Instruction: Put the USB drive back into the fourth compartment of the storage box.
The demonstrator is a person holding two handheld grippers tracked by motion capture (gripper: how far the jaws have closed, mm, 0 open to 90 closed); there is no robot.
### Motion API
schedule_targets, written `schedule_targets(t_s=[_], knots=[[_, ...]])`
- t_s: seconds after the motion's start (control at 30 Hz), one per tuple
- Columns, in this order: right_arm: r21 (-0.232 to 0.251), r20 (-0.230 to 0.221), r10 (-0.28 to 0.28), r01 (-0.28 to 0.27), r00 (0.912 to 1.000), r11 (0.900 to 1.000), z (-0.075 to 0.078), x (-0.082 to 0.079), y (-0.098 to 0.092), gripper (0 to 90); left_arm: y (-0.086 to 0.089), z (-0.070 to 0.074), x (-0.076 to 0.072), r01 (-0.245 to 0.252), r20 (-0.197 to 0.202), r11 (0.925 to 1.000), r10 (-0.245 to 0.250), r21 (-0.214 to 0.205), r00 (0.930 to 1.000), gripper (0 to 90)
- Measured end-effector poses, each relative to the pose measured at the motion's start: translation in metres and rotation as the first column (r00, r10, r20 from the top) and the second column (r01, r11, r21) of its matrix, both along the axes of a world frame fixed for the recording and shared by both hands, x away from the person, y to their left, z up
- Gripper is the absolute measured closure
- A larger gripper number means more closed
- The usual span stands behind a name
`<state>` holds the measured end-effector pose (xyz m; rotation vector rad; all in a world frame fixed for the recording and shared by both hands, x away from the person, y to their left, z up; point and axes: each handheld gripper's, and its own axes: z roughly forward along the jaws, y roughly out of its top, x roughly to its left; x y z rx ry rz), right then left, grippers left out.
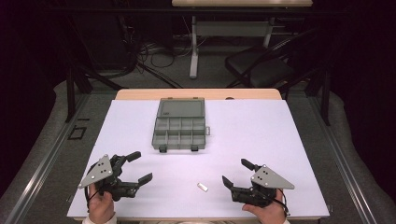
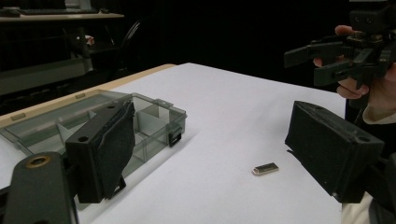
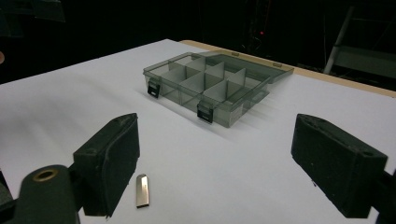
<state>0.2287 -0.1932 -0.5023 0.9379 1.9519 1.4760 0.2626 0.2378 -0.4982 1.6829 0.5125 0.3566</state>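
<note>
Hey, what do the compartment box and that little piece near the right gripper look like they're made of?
Compartment box: likely smoky translucent plastic; dividers show through its walls, black latches. Small piece: probably metal, a shiny silvery finish catching light.

- No text, label, brand, number or sign can be read in any of the three views.
- The grey compartment box (image 1: pixel 180 127) and the small metal piece (image 1: pixel 202 187) bear no legible marking.
</note>
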Motion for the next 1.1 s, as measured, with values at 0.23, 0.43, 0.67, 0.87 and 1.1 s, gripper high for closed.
schedule_targets(t_s=[0.23, 0.43, 0.67, 0.87, 1.1], knots=[[-0.009, -0.023, 0.014, -0.014, 0.9996, 0.9999, -0.003, 0.002, 0.0, 15.7, -0.003, -0.003, 0.0, 0.011, -0.003, 0.9999, -0.011, 0.011, 0.9999, 15.5], [-0.012, -0.032, 0.02, -0.021, 0.9993, 0.9997, -0.003, 0.005, 0.003, 17.8, -0.002, -0.002, -0.003, 0.014, 0.011, 0.9996, -0.014, 0.026, 0.9998, 15.6], [-0.019, -0.046, 0.007, -0.008, 0.9989, 0.9998, -0.003, 0.01, 0.006, 22.6, -0.002, -0.005, -0.005, 0.009, 0.011, 0.9997, -0.009, 0.022, 0.9999, 15.6], [-0.035, -0.054, 0.012, -0.014, 0.9985, 0.9993, -0.004, 0.012, 0.012, 26.3, -0.001, -0.005, -0.007, 0.008, 0.014, 0.9997, -0.008, 0.025, 0.9999, 15.6], [-0.07, -0.054, 0.046, -0.05, 0.9975, 0.9963, -0.004, 0.014, 0.023, 28.5, 0.0, -0.006, -0.01, 0.003, 0.01, 0.9998, -0.003, 0.019, 0.9999, 15.5]])
